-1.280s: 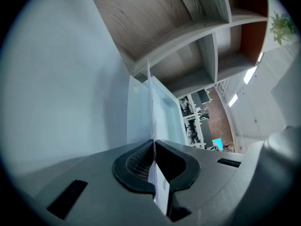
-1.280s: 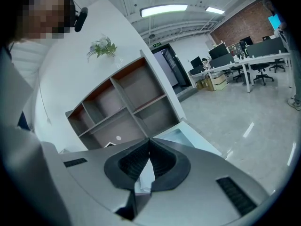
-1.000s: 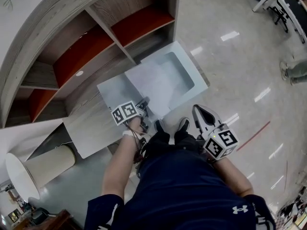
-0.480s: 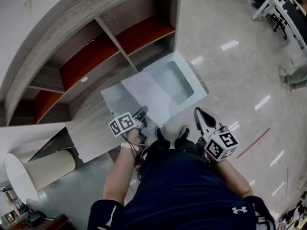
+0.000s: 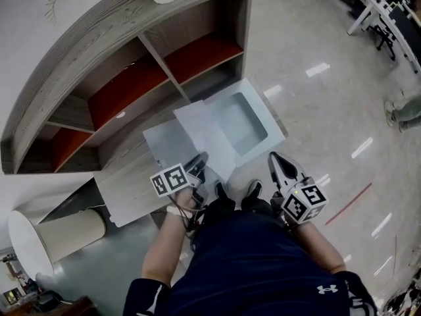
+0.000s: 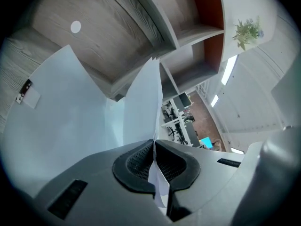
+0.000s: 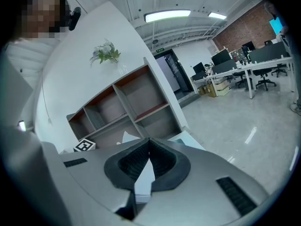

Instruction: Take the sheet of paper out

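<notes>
Your left gripper (image 5: 199, 158) has its fingers pressed together on the near edge of a thin white sheet of paper (image 5: 200, 131). In the left gripper view the paper (image 6: 141, 102) stands edge-on, pinched between the dark ribbed finger pads (image 6: 136, 161) and rising away from them. From above, the sheet slants away from the gripper and its far part overlaps a white flat box with a shallow rectangular recess (image 5: 258, 127). You cannot tell whether the sheet touches the box.

The box sits low, just in front of a curved grey wood-grain shelf unit with orange-red inner panels (image 5: 131, 78).

Your right gripper (image 5: 273, 155) is beside your right knee, apart from the paper and over the glossy pale floor (image 5: 316, 64). In the right gripper view its fingertips (image 7: 149, 139) meet, with nothing gripped between them.
</notes>
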### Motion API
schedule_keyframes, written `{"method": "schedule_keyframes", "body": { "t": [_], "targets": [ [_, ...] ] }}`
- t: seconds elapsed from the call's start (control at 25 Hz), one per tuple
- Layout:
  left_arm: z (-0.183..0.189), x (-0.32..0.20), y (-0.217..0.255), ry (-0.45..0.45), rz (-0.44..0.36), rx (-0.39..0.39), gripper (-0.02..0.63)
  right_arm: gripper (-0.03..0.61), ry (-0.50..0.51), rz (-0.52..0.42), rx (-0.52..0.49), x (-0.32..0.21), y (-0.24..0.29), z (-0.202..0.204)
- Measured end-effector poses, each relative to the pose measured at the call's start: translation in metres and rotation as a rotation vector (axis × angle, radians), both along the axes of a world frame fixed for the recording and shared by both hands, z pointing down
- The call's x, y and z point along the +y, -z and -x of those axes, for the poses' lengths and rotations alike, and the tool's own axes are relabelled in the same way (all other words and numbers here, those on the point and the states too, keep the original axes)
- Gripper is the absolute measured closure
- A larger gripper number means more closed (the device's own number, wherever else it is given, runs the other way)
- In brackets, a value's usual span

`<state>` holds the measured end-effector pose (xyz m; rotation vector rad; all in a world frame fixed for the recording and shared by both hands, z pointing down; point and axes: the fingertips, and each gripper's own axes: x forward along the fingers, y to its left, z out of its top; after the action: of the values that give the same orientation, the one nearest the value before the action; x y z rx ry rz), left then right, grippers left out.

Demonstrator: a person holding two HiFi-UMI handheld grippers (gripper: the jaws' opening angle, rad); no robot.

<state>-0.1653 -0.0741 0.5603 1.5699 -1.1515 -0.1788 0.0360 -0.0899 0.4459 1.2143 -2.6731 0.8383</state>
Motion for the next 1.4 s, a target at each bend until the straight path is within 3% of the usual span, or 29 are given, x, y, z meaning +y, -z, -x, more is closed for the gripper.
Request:
{"method": "schedule_keyframes", "body": {
  "t": [0.28, 0.76, 1.04, 1.4],
  "targets": [
    [-0.007, 0.002, 0.024, -0.006, -0.034, 0.033, 0.595, 0.566, -0.016, -0.014, -0.005, -0.004, 0.006, -0.006],
    [-0.036, -0.002, 0.077, -0.099, -0.140, 0.069, 0.596, 0.566, -0.083, -0.041, -0.020, -0.018, 0.019, -0.026],
    [-0.060, -0.004, 0.111, -0.215, -0.261, 0.058, 0.597, 0.566, -0.108, -0.060, -0.033, -0.025, 0.033, -0.034],
    [-0.085, 0.001, 0.150, -0.371, -0.455, -0.010, 0.597, 0.566, -0.121, -0.114, -0.075, -0.036, 0.066, -0.038]
  ]
}}
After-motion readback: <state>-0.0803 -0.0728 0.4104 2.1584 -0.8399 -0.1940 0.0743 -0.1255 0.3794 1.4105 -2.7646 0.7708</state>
